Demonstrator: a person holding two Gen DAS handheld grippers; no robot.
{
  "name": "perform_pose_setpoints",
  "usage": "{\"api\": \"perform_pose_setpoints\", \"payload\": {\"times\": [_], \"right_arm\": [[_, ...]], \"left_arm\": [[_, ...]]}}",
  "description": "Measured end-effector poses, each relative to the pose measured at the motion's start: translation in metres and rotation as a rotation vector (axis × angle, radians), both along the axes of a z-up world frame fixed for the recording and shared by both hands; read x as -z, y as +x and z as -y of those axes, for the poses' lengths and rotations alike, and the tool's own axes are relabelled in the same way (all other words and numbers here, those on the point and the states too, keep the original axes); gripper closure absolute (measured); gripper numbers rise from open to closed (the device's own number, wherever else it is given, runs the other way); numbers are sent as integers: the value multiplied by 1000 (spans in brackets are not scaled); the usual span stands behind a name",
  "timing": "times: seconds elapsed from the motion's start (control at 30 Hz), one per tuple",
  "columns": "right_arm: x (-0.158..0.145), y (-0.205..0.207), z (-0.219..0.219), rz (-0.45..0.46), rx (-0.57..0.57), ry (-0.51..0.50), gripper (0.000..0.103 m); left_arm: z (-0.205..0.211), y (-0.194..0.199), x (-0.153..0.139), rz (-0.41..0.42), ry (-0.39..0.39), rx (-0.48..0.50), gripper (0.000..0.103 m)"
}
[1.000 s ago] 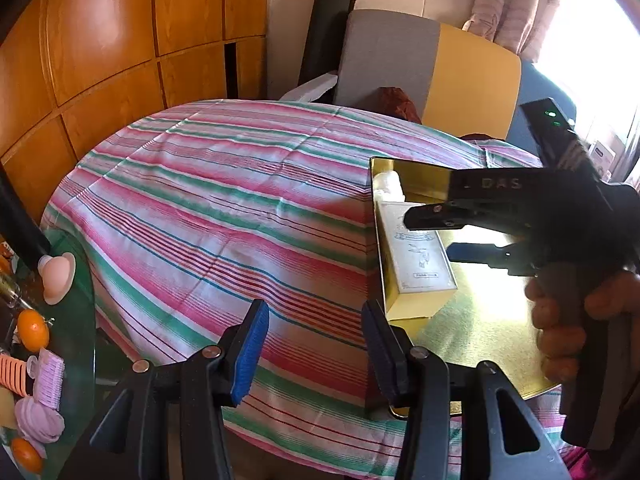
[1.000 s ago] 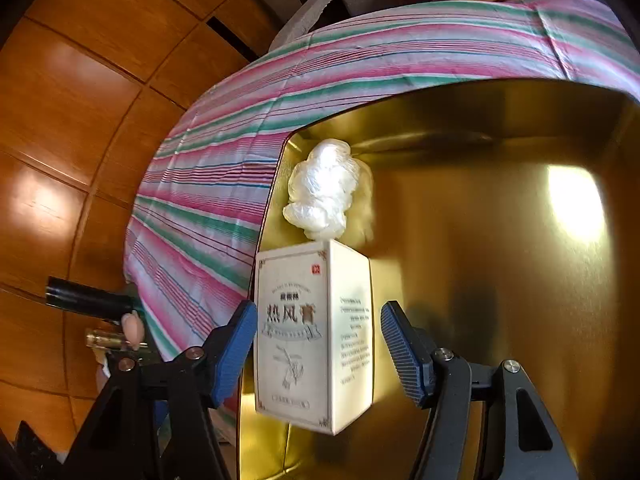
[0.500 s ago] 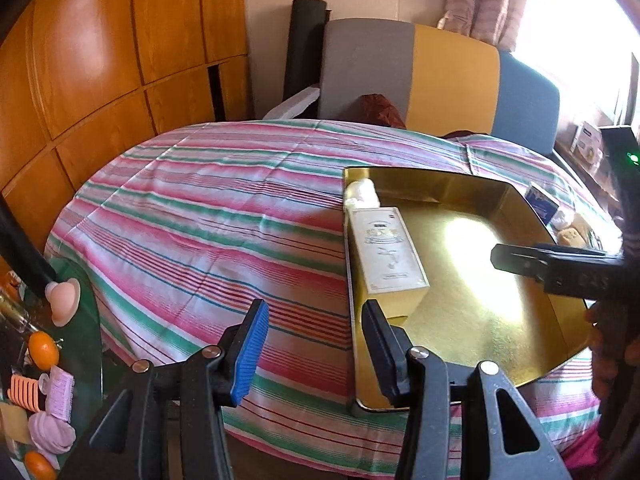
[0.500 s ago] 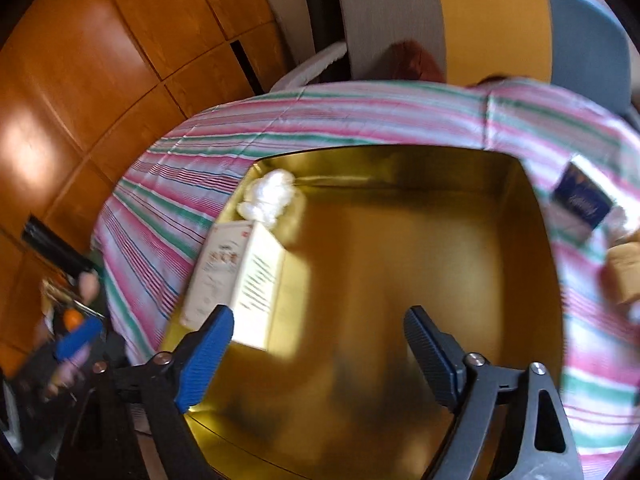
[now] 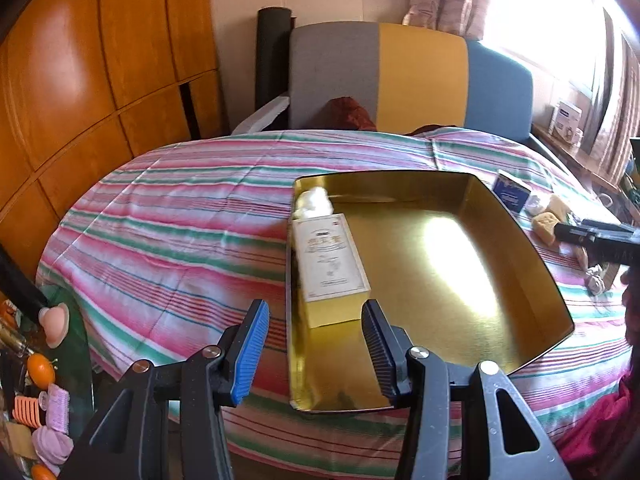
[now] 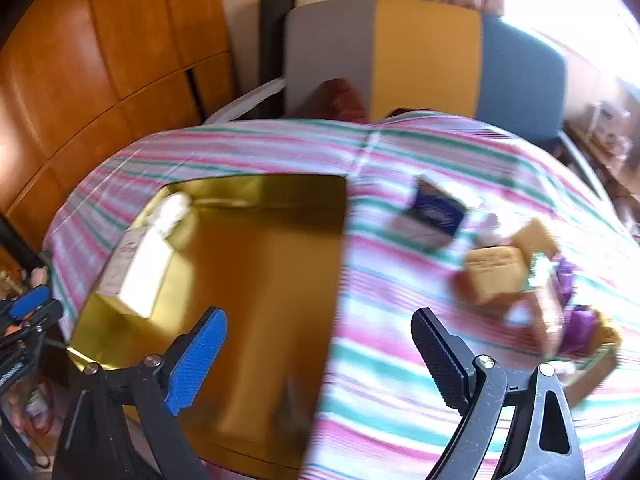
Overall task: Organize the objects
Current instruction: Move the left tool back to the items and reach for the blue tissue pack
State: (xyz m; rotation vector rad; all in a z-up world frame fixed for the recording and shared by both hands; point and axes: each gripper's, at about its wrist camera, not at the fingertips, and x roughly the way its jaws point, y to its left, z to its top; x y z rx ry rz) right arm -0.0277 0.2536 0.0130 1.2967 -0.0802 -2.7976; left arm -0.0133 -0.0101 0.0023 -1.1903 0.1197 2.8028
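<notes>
The cream carton [image 5: 330, 264], a second ago between the right hand-held gripper's [image 6: 320, 360] jaws, now lies released in the gold tray [image 5: 520, 280] — those jaws opening, empty — while the left hand-held gripper [image 5: 314, 354] hovers part-open, empty, nearby.

Motion blur smears the small tan boxes [image 6: 496, 276] and purple wrappers [image 6: 576, 320] on the striped cloth. The cream carton's print [image 5: 329, 256] is unreadable. The right edge crops a black gripper [image 5: 600, 236].
</notes>
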Motion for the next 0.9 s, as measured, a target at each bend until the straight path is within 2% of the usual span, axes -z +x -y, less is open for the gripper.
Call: {"api": "perform_pose_setpoints", "payload": {"times": [0.23, 0.43, 0.53, 0.6, 0.73, 0.9], "right_arm": [[-15, 10, -91, -44, 173, 100, 8], [-8, 23, -184, -106, 418, 155, 6], [6, 28, -223, -50, 561, 100, 7], [3, 30, -239, -60, 610, 20, 6], [8, 31, -249, -11, 630, -50, 5], [7, 40, -254, -20, 639, -116, 5]], "left_arm": [[-34, -5, -4, 15, -19, 64, 53], [-68, -11, -7, 33, -39, 121, 50], [-86, -16, -8, 42, -46, 151, 50], [-99, -18, -9, 49, -40, 179, 50], [-130, -28, -15, 46, -38, 241, 50], [-173, -46, -25, 65, -12, 326, 50]]}}
